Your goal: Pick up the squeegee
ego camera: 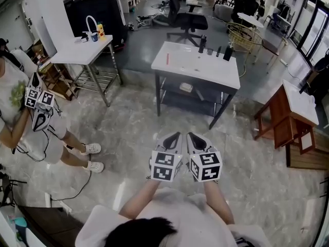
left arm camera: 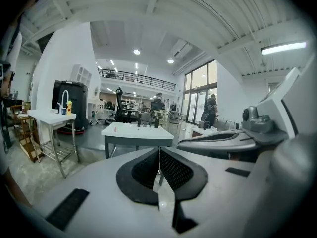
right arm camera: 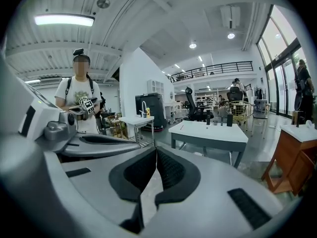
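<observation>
- Nearest the head camera is our own head (ego camera: pixel 141 234), with both forearms stretched forward from it over the marbled floor (ego camera: pixel 128 133).
- Our left gripper (ego camera: pixel 176 136) and right gripper (ego camera: pixel 191 136) hang side by side, just apart, each with its marker cube toward us and its tip aimed at the table ahead.
- In the left gripper view the two black ribbed pads (left arm camera: pixel 173 168) meet at the tip with nothing between them. The claw is closed and empty.
- The right gripper view shows the same. Its pads (right arm camera: pixel 171 170) are pressed together along the middle line and hold nothing.
- Ahead of both tips, well apart from them, stands a white-topped table (ego camera: pixel 195 68) on a dark frame.
- Four dark things stand in a row near its far right edge: a taller one (ego camera: pixel 202 42), two small ones (ego camera: pixel 209 51) (ego camera: pixel 218 50), and another tall one (ego camera: pixel 227 51).
- The two tall ones stand upright. All four are too small to name, so we cannot tell which of them is the squeegee, nor which way its long axis runs.
- A thin red thing (ego camera: pixel 167 60) lies flat on the near left part of the tabletop, with its length running toward the far edge.
- To our left another person (ego camera: pixel 20 117) stands holding a gripper (ego camera: pixel 40 107) of their own.
- Behind that person is a white side table (ego camera: pixel 77 53) carrying a yellow bottle (ego camera: pixel 101 31).
- On the right is a wooden table (ego camera: pixel 280 112).
</observation>
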The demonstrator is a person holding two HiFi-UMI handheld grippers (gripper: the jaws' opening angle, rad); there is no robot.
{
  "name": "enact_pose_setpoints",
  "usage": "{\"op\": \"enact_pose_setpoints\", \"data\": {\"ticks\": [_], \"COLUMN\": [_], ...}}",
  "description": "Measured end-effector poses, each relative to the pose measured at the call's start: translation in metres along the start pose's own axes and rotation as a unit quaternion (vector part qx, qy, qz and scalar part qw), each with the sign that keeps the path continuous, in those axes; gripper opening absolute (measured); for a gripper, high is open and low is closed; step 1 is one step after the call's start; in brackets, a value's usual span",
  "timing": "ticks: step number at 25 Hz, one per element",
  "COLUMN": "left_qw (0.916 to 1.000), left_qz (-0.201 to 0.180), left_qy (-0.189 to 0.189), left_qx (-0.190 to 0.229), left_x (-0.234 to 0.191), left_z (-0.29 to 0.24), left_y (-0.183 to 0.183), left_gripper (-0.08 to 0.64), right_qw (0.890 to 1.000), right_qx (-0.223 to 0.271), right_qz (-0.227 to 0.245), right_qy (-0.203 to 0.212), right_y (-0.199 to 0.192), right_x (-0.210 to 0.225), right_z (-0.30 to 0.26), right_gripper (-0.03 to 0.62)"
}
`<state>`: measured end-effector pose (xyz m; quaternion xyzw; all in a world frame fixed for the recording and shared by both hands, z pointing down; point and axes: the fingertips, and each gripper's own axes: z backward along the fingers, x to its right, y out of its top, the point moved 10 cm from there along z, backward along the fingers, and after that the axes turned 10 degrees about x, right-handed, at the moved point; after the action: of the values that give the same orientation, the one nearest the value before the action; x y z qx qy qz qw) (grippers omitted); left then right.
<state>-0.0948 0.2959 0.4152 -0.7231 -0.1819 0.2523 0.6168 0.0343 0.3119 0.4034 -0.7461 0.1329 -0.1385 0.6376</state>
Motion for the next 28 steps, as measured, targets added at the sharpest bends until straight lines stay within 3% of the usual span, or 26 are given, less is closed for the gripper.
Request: {"op": "enact_pose_setpoints", "data": {"ticks": [6, 12, 17, 21, 28], "left_qw": [0.9995, 0.9996, 0.9997, 0.9998, 0.9999], "left_qz": [0.032, 0.025, 0.023, 0.015, 0.011], "left_qy": [-0.002, 0.001, 0.005, 0.010, 0.001], "left_qx": [-0.007, -0.011, -0.012, -0.008, -0.011], "left_x": [-0.017, -0.021, -0.026, -0.029, -0.035], "left_z": [-0.012, -0.013, -0.011, -0.009, -0.019], "left_y": [-0.005, -0.008, -0.009, -0.004, -0.006], "left_gripper": [0.026, 0.026, 0.026, 0.026, 0.026], "right_qw": [1.000, 1.000, 0.999, 1.000, 1.000], "right_qx": [-0.009, 0.000, 0.003, 0.010, 0.014], "right_qz": [-0.007, 0.007, 0.028, 0.010, 0.003], "right_qy": [-0.007, -0.023, -0.014, 0.008, 0.001], "right_y": [-0.007, -0.007, -0.006, -0.004, -0.007], "right_x": [0.003, 0.005, -0.006, -0.013, -0.001], "right_z": [-0.013, -0.015, -0.023, -0.028, -0.037], "right_gripper": [0.028, 0.028, 0.028, 0.028, 0.028]}}
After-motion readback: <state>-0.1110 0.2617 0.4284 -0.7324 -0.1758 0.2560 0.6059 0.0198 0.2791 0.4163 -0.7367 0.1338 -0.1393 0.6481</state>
